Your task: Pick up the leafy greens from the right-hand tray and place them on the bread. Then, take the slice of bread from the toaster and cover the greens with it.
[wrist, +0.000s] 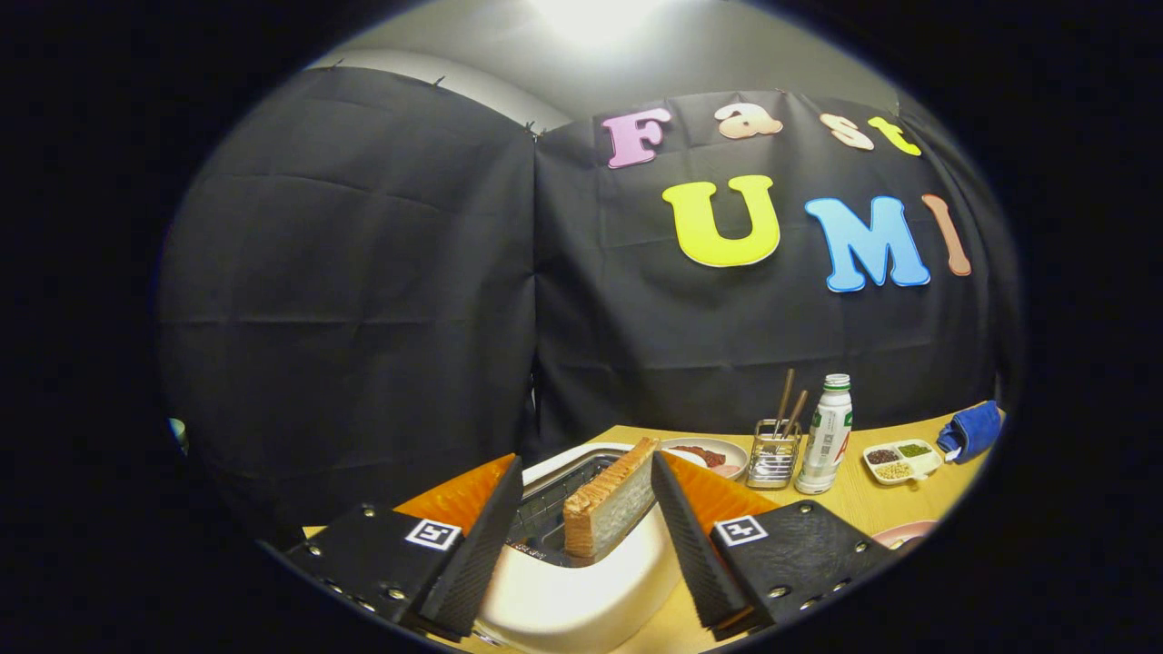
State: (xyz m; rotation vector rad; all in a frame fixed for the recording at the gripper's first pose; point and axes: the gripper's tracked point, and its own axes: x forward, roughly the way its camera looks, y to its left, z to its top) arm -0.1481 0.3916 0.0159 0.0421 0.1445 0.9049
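Black cloth wall (382,272) creased, pinned along top edge; pale grey ceiling (509,64) above, bright lamp glare (595,14); yellow wooden table (863,500) below

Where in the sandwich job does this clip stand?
Greens step: cannot be judged, since neither greens nor base bread can be made out here. In hand: the open claw straddles the bread slice standing in the toaster, one finger on each side, the right one close to it, not yet clamped. Left: grip the slice, lift it out, and lay it over the greens.
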